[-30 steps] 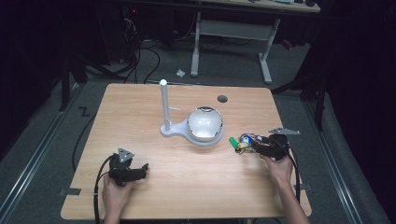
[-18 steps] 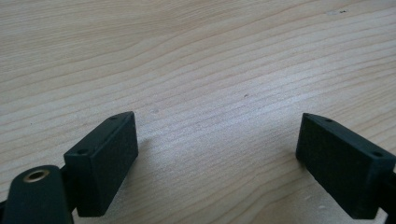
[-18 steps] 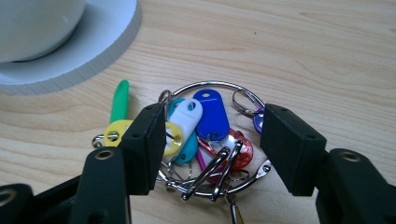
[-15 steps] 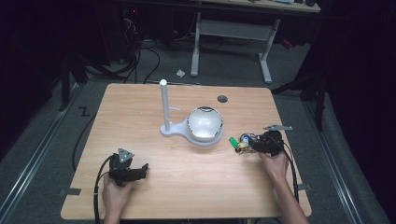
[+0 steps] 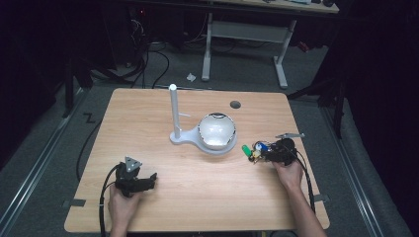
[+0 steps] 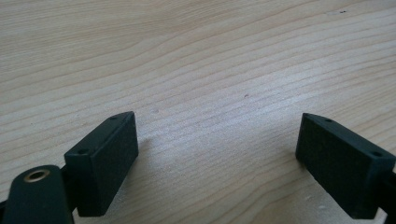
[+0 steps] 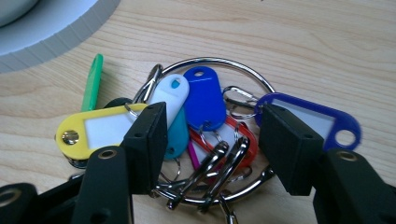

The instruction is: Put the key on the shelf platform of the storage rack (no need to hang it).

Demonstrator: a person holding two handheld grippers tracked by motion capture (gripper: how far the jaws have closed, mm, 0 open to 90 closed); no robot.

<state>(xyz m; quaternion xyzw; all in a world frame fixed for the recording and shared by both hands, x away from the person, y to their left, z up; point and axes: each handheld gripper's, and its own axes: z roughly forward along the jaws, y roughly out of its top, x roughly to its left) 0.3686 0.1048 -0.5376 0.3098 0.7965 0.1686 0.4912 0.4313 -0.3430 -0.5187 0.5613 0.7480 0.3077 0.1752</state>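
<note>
A bunch of coloured key tags on a metal ring [image 7: 205,121] lies on the wooden worktop [image 5: 148,123], just beside a white bowl-shaped stand [image 5: 216,132]. The right gripper [image 7: 212,140] straddles the bunch, jaws wide but just closing, not yet pressing. The left gripper [image 6: 217,149] rests well apart, jaws open and empty.

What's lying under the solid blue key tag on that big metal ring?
Under the solid blue plastic key tag lie a red tag and a teal tag, both partly covered; the large metal key ring encircles them.
</note>
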